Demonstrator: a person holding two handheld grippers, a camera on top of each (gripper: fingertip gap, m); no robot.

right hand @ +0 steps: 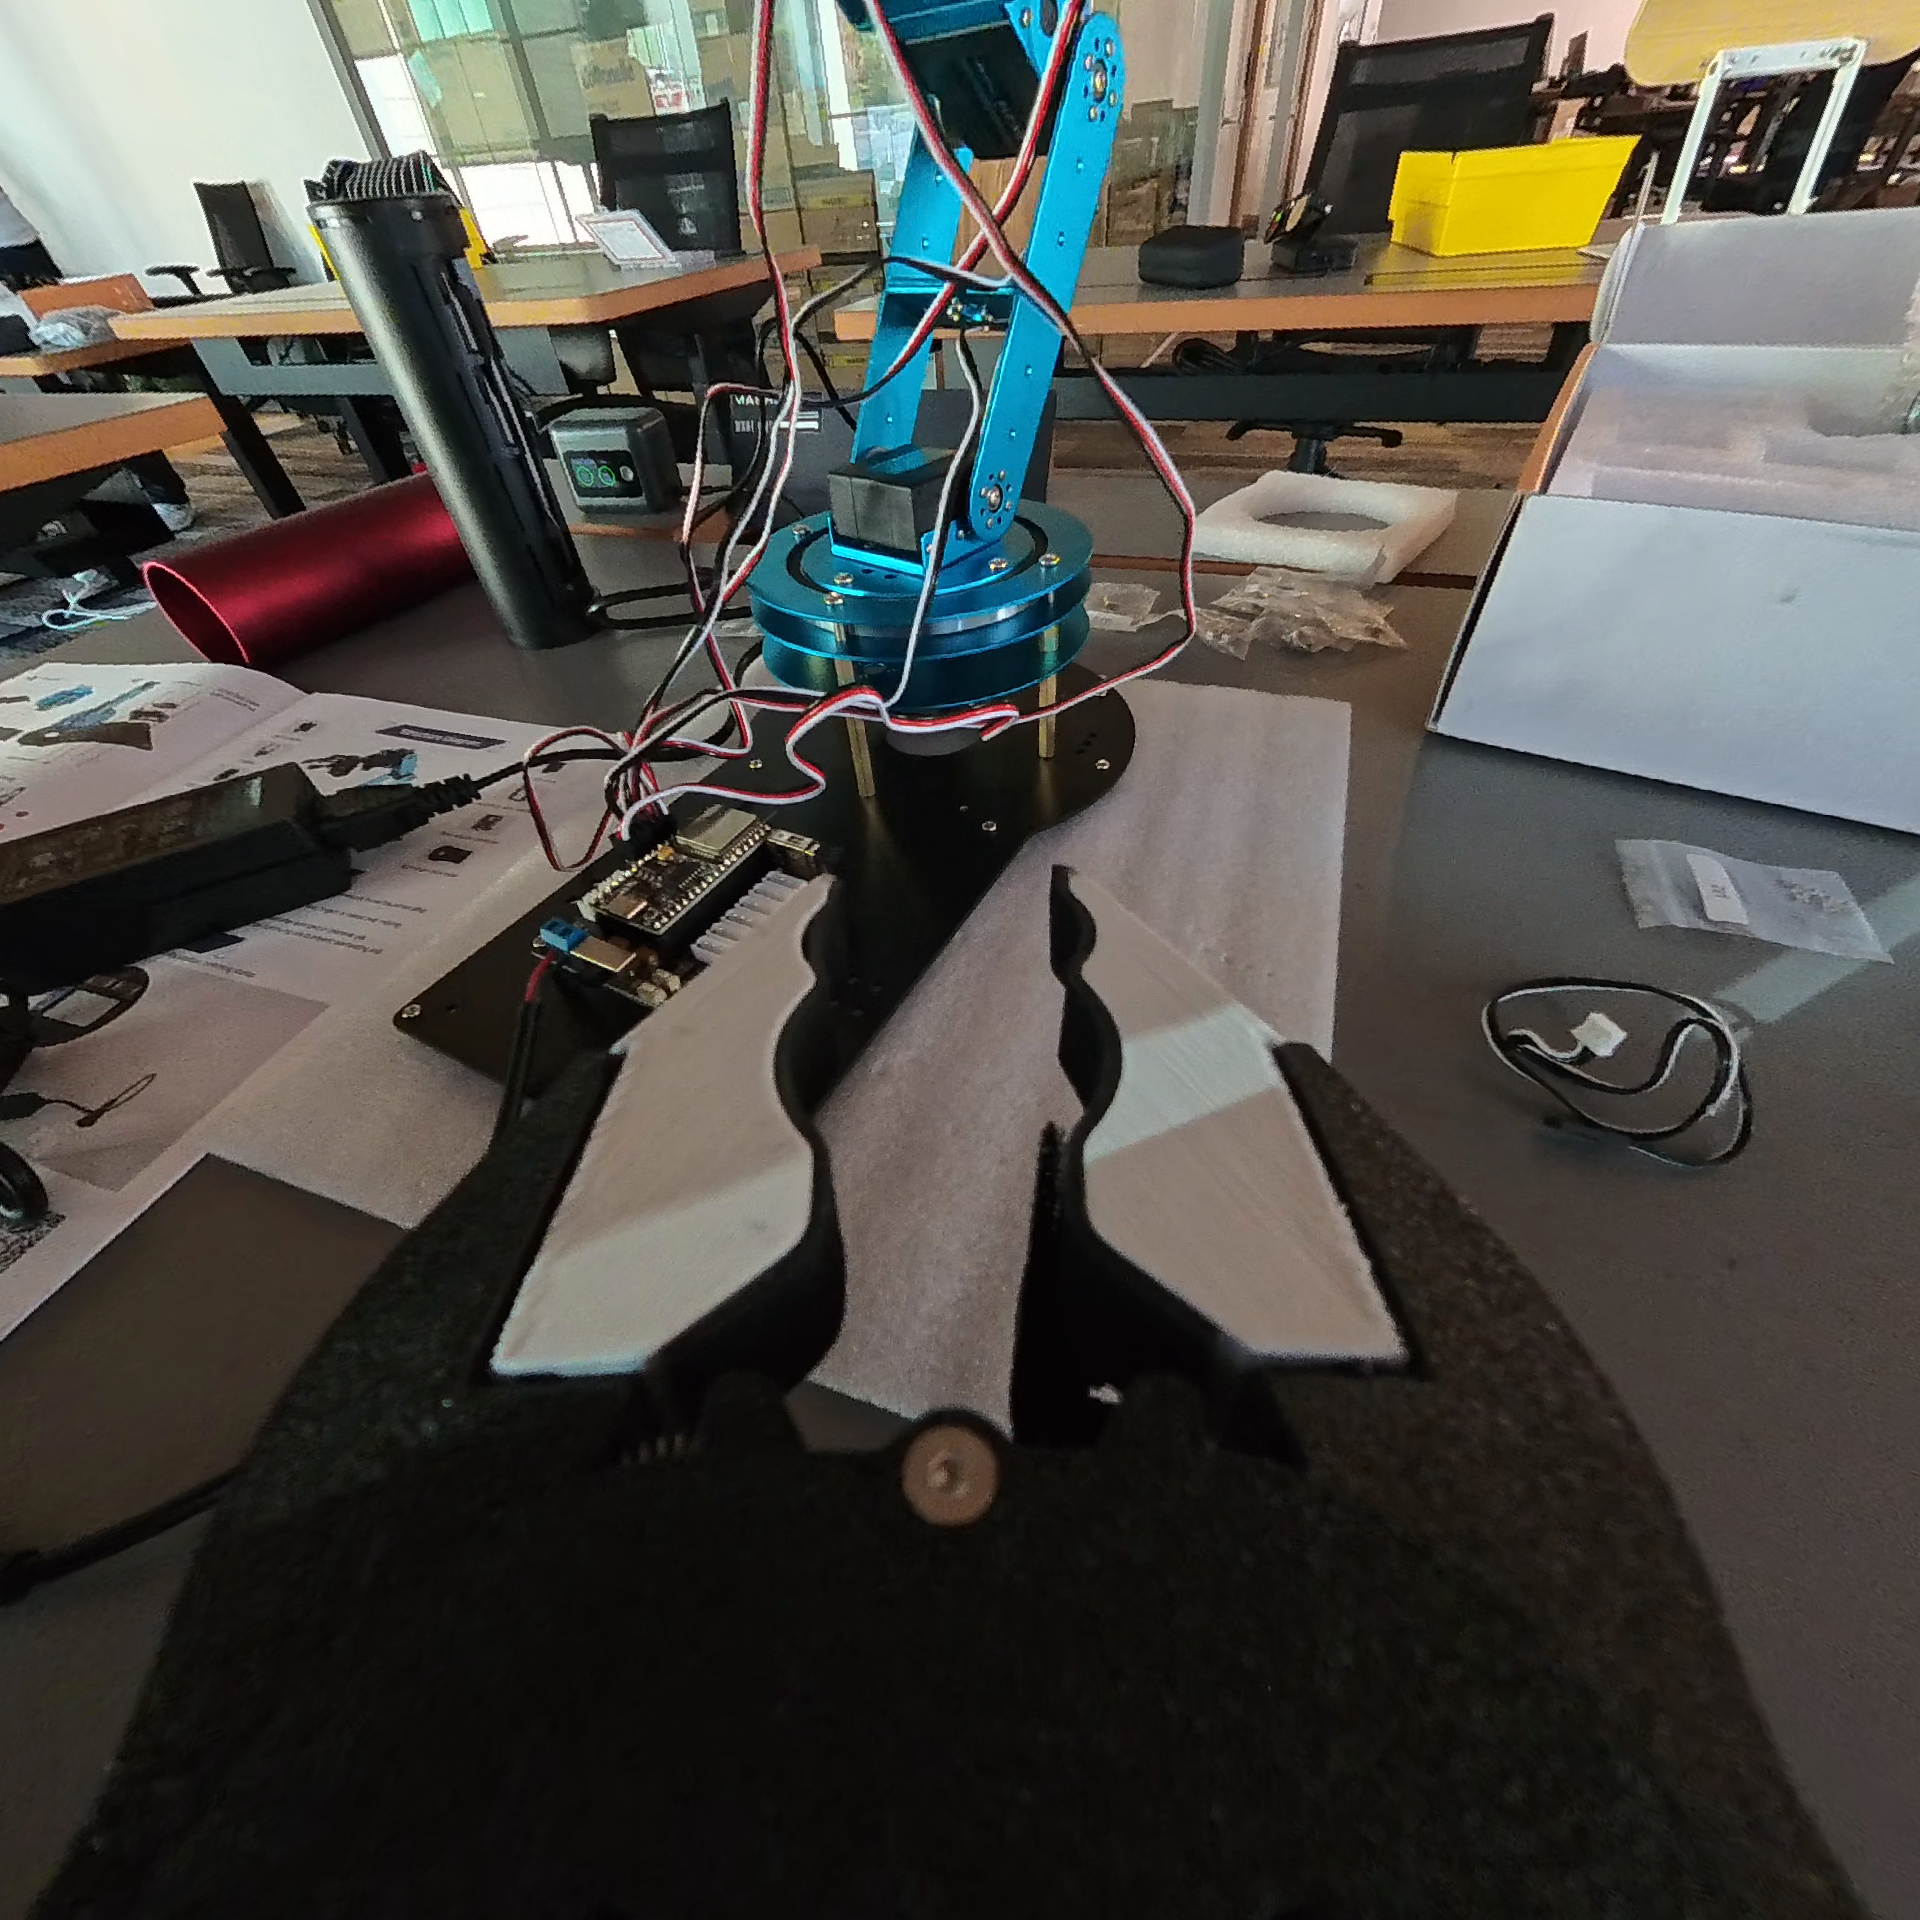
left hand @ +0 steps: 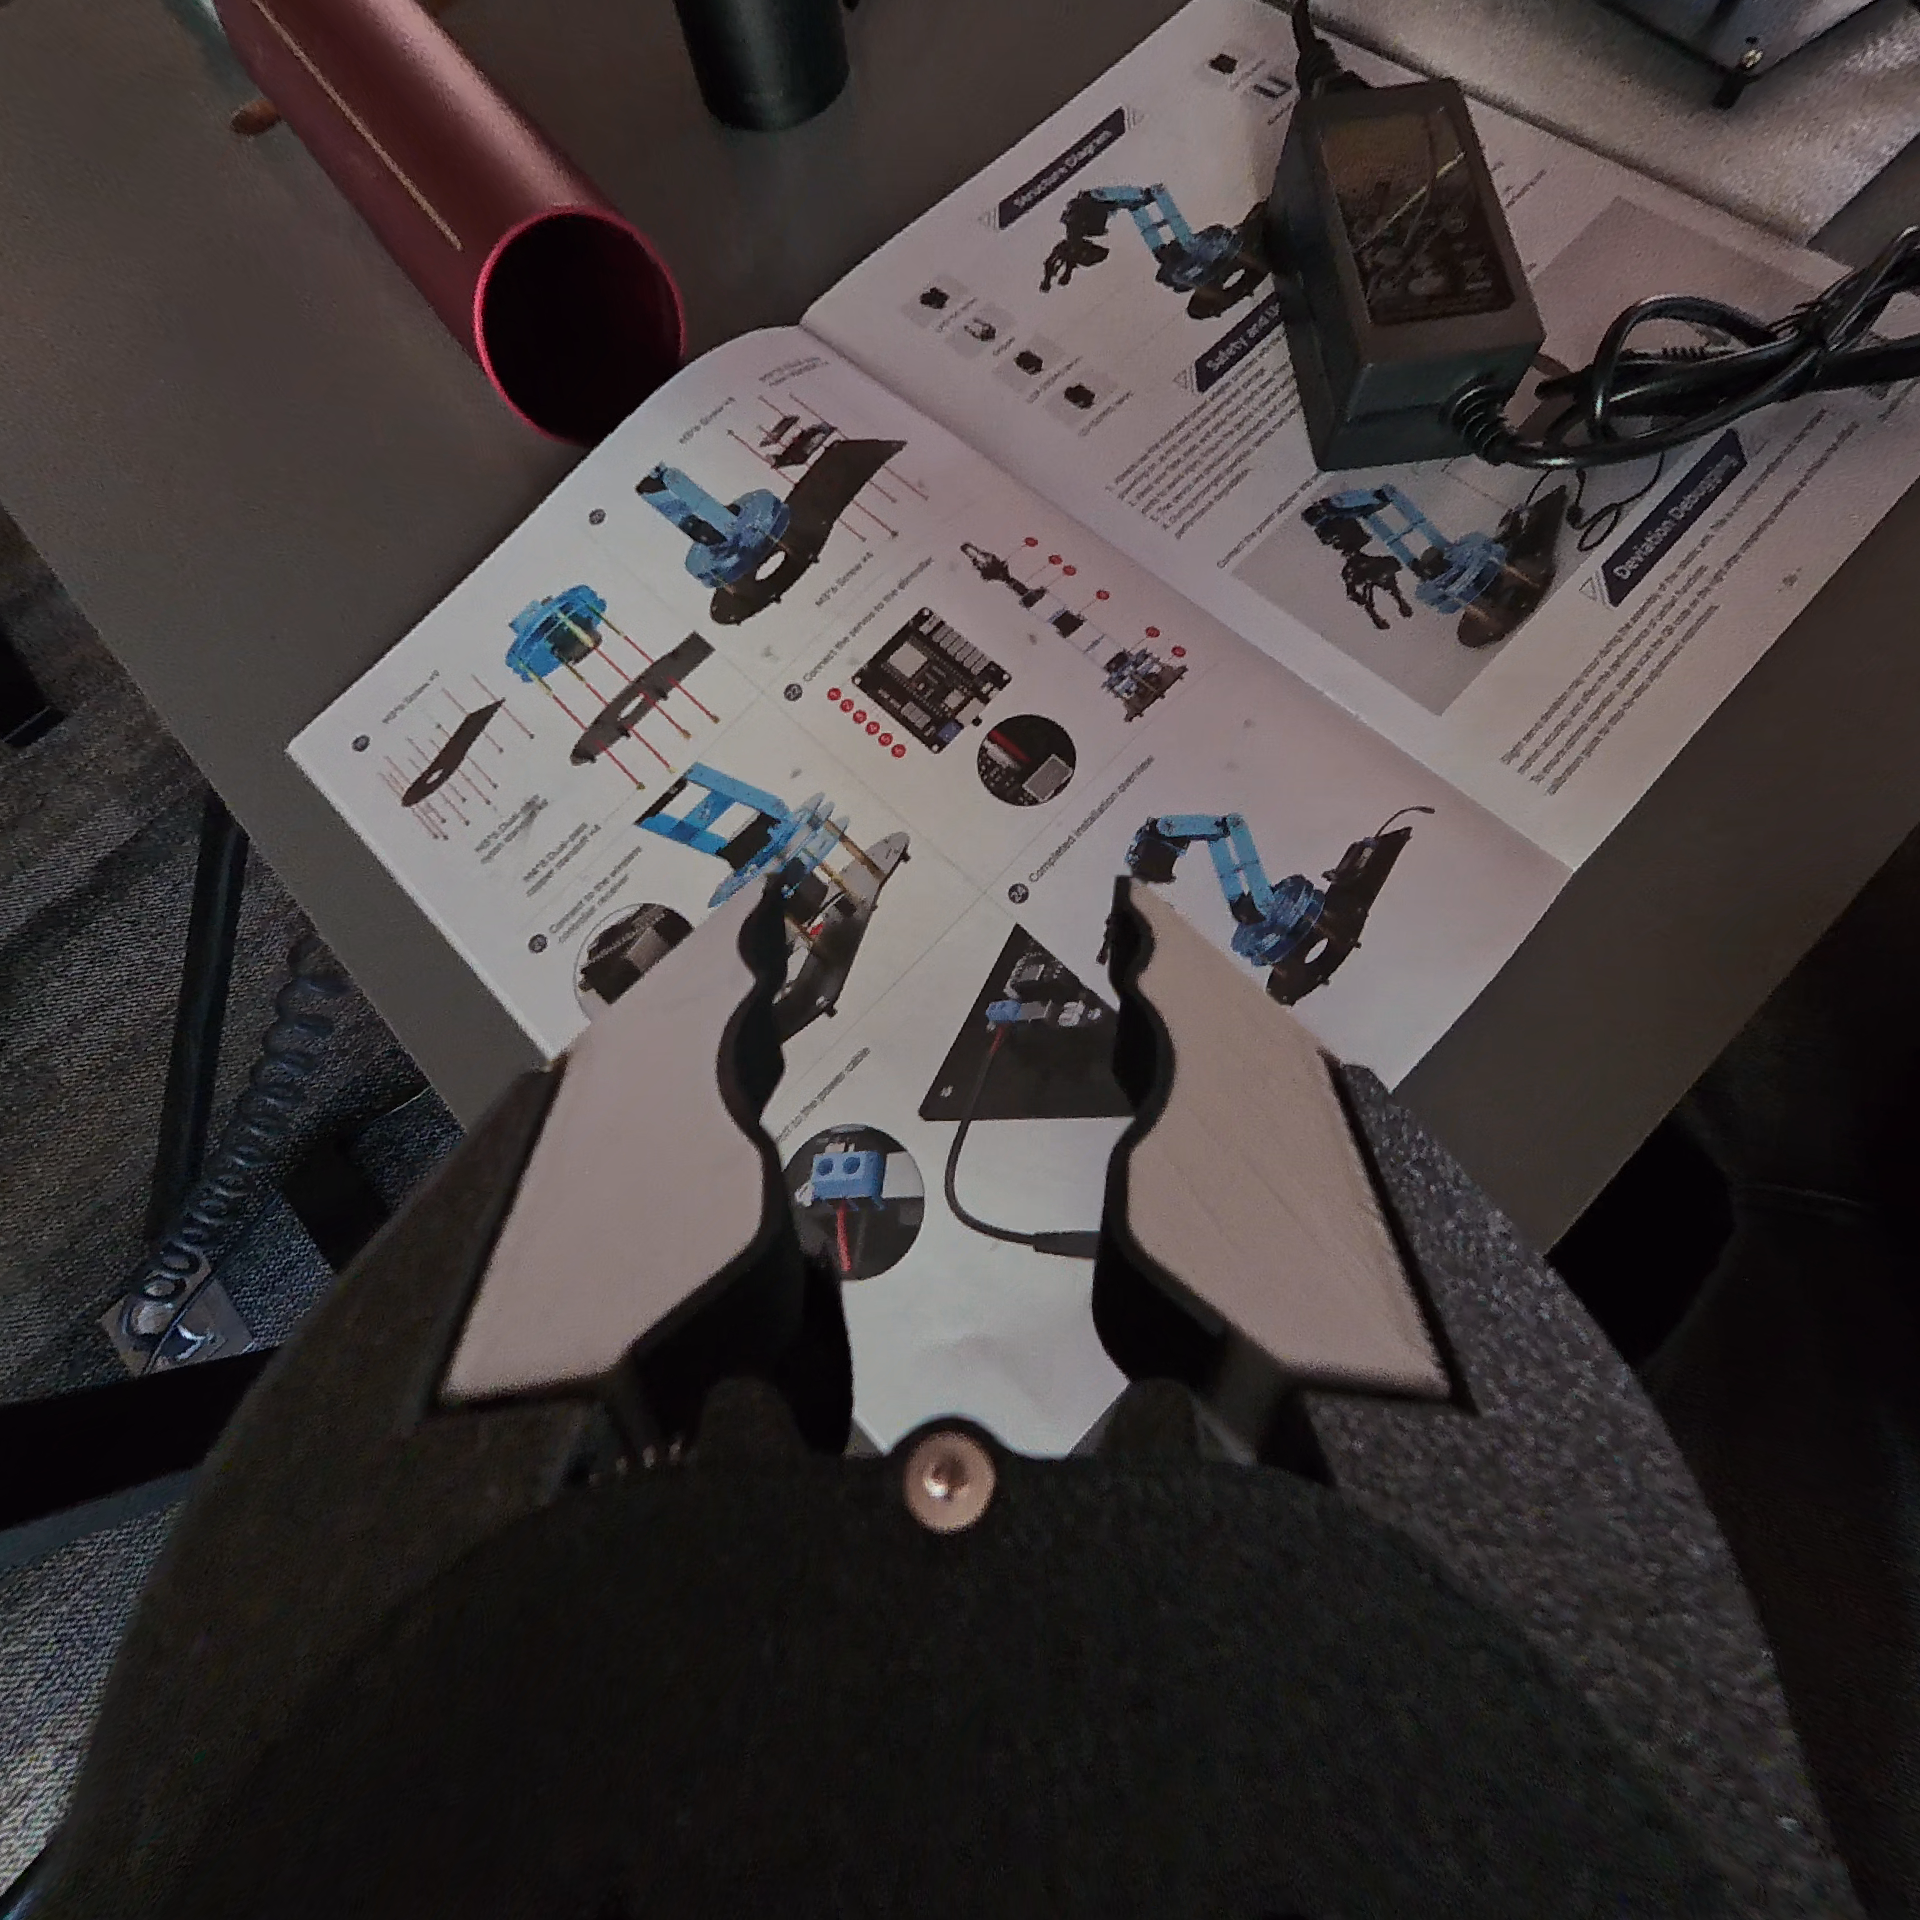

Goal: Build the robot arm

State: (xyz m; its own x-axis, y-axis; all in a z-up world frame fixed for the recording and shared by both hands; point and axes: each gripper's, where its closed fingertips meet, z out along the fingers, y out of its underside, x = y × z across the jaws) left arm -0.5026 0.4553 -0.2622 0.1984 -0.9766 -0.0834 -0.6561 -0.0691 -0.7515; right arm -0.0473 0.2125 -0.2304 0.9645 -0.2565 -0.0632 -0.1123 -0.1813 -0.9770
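Left wrist view. The left gripper (left hand: 940, 914) hangs above an open instruction booklet (left hand: 935, 644), its 2 fingers spread wide with nothing between them. The booklet lies flat on a grey table (left hand: 260, 416) and reaches the table's near edge. A black power adapter (left hand: 1392, 270) rests on the booklet's far page, and its black cable (left hand: 1745, 353) runs off to the right. A dark red tube (left hand: 499, 229) lies on its side just beyond the booklet's left corner, open end toward the camera. A black cylinder (left hand: 764, 62) stands farther back.

Right wrist view. The right gripper (right hand: 940, 883) is held low over a white foam sheet (right hand: 1205, 831), its 2 fingers parted by a moderate gap and holding nothing. Its left fingertip lies just in front of a circuit board (right hand: 675, 894) mounted on a black base plate (right hand: 935, 831). The plate rests on the foam sheet and carries a blue robot arm (right hand: 935, 436), with red, white and black wires (right hand: 748, 665) trailing from the arm to the board. To the left lie the booklet (right hand: 343, 821), the adapter (right hand: 156, 842) and the red tube (right hand: 301, 582). To the right are an open white box (right hand: 1683, 644), a small plastic bag (right hand: 1745, 899) and a looped lead (right hand: 1621, 1070).
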